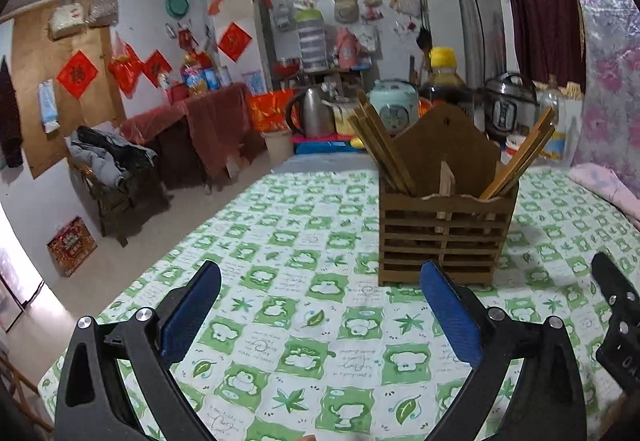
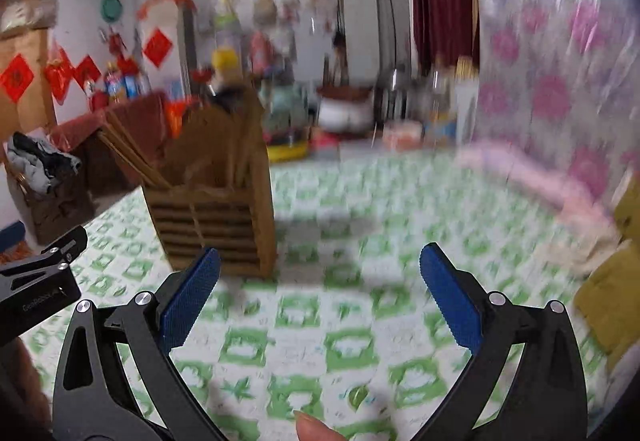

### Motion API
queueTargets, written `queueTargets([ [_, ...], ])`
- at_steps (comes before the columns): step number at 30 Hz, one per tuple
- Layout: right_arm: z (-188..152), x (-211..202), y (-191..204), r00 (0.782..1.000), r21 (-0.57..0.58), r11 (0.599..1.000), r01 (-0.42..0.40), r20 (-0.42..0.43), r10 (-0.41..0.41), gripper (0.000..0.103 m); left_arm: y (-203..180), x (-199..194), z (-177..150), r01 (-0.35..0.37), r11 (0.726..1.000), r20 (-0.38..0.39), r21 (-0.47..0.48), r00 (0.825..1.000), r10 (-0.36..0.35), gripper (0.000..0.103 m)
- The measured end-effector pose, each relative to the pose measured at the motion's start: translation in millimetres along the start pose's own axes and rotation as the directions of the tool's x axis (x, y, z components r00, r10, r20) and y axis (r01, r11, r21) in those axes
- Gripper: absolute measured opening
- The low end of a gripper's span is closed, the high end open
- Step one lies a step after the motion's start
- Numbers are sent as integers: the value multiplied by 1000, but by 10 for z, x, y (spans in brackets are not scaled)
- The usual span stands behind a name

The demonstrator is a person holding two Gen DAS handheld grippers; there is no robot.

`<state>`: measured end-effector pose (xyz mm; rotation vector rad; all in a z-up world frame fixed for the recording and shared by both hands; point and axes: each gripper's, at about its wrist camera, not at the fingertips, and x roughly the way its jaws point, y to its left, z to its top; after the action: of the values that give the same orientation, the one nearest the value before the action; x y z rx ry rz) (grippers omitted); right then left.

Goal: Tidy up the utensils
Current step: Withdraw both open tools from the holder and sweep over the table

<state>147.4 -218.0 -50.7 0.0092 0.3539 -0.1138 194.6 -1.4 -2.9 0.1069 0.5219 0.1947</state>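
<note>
Left claw (image 1: 320, 305), right claw (image 2: 320, 293) both spread, empty; right view blurred, holder (image 2: 216, 209) smeared.

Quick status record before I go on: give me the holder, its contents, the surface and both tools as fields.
holder: brown slatted wooden utensil holder, upright on the table
contents: wooden chopsticks leaning in the left compartment, more in the right
surface: green-and-white patterned tablecloth
left tool: open, empty
right tool: open, empty; view blurred
</note>
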Motion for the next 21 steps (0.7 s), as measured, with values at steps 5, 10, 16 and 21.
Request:
queueTargets([
  [5, -24, -22, 164, 1000, -91, 996, -14, 10, 15, 97, -83, -77, -91, -11, 999, 34, 49, 999, 10, 98],
  [10, -95, 24, 124, 999, -80, 996, 37, -31, -39, 97, -114, 11, -236, 42, 996, -33, 74, 999, -39, 98],
  [16, -206, 251, -97, 966, 41, 995, -89, -238, 96, 97, -99, 23, -279, 63, 996, -35, 64, 998, -61, 98],
  [21, -297, 383, -144, 926, 102, 983, -153, -334, 179, 97, -151, 21, -292, 72, 993, -55, 92, 996, -67, 98],
])
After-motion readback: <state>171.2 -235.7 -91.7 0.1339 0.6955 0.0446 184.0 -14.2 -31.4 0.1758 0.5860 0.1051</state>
